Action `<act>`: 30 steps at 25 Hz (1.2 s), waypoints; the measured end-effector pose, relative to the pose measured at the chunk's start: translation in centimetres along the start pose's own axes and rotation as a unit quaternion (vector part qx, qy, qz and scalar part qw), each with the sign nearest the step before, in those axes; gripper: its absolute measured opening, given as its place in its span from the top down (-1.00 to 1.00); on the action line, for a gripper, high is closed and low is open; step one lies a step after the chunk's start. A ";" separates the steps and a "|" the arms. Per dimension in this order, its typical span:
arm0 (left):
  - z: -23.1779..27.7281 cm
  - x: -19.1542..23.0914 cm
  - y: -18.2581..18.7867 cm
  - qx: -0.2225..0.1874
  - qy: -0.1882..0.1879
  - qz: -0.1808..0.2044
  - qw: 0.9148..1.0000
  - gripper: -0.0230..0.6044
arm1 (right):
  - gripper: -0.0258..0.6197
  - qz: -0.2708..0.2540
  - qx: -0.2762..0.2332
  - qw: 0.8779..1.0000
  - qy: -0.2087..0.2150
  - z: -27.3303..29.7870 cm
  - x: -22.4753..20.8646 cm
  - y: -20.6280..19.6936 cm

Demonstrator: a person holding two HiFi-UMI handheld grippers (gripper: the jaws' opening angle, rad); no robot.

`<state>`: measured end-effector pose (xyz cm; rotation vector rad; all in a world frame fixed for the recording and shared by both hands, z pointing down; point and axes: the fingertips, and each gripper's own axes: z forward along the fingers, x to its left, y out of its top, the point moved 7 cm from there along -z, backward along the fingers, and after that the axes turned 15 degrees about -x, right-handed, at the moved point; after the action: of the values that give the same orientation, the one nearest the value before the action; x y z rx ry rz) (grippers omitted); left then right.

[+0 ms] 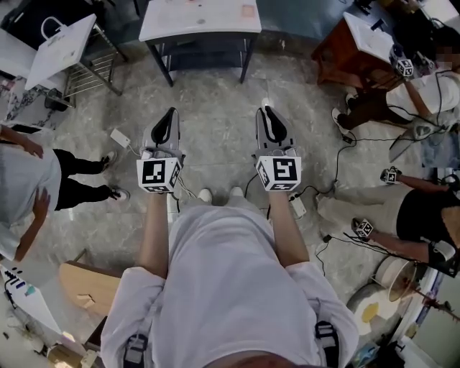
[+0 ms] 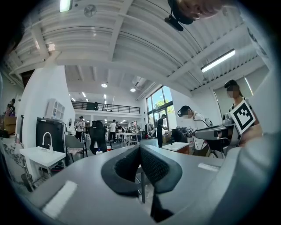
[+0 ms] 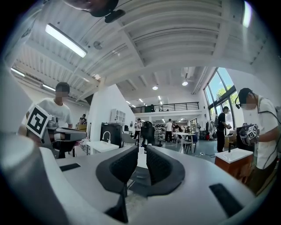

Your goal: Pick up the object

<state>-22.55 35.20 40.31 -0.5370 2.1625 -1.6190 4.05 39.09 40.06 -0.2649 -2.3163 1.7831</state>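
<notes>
The pickup is not yet getting under way: the person is standing with both grippers held out level above the floor (image 1: 215, 136), and nothing is being carried. The left gripper (image 1: 169, 113) is showing jaws pressed together and empty, while the right gripper (image 1: 266, 111) is showing a narrow gap with nothing in it. No view is revealing the object; nothing is lying near the fingers, and the white table (image 1: 200, 21) ahead is standing well apart.
</notes>
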 end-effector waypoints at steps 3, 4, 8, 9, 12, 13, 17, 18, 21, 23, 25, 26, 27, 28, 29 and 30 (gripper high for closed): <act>0.4 -1.0 0.0 -0.004 0.002 -0.001 1.000 0.93 | 0.72 0.002 0.006 1.000 0.004 -0.3 -0.9 -0.4; 0.5 -1.4 -0.1 -0.005 0.002 -0.001 1.000 0.93 | 0.69 0.004 0.007 1.000 0.005 -0.5 -1.2 -0.5; 1.3 -3.4 -0.5 -0.006 0.010 0.003 1.000 0.93 | 0.56 0.014 0.015 1.000 0.006 -0.8 -3.5 -1.3; 1.5 -4.0 -0.6 -0.005 0.012 0.004 1.000 0.92 | 0.52 0.017 0.019 1.000 0.006 -0.9 -4.1 -1.5; 2.1 -4.8 -1.1 0.004 0.017 0.006 1.000 0.91 | 0.47 0.018 0.028 0.999 0.009 -1.0 -5.4 -2.1; 2.4 -4.8 -1.3 0.008 0.021 0.006 1.000 0.90 | 0.47 0.018 0.031 0.999 0.010 -0.6 -5.8 -2.3; 4.1 -4.4 -2.4 0.019 0.021 0.009 1.000 0.83 | 0.48 0.024 0.041 0.999 0.009 0.7 -7.3 -3.5; 4.7 -4.2 -2.8 0.021 0.020 0.011 1.000 0.83 | 0.49 0.024 0.041 0.999 0.009 1.1 -7.7 -3.7; 6.9 -3.0 -4.0 0.019 0.022 0.008 1.000 0.83 | 0.49 0.022 0.039 0.999 0.006 3.5 -8.9 -4.6; 8.8 -1.7 -4.9 0.020 0.017 -0.002 1.000 0.44 | 0.21 0.022 0.034 0.999 -0.002 5.6 -9.5 -5.1; 10.7 0.1 -5.8 0.025 0.005 -0.014 1.000 -0.31 | -0.14 0.016 0.031 0.999 -0.004 8.2 -9.8 -5.6; 11.7 1.2 -6.2 0.026 0.001 -0.017 1.000 -0.65 | -0.61 0.010 0.029 1.000 -0.002 9.6 -9.9 -5.7; 12.6 2.4 -6.6 0.025 0.002 -0.020 0.999 -0.80 | -0.77 0.002 0.026 1.000 0.001 11.0 -9.9 -5.7; 13.3 3.6 -6.8 0.023 0.006 -0.023 0.999 -0.96 | -0.92 -0.007 0.022 1.000 0.003 12.3 -10.0 -5.6; 14.0 4.8 -7.0 0.020 0.011 -0.025 0.999 -0.96 | -0.92 -0.013 0.016 1.000 0.001 13.4 -10.1 -5.5; 14.6 5.9 -7.0 0.018 0.014 -0.025 0.999 -0.96 | -0.92 -0.016 0.011 1.000 -0.002 14.4 -10.1 -5.3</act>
<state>-19.49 18.46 42.77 -0.5656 2.1510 -1.6981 9.79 21.62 41.07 -0.2204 -2.2902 1.7939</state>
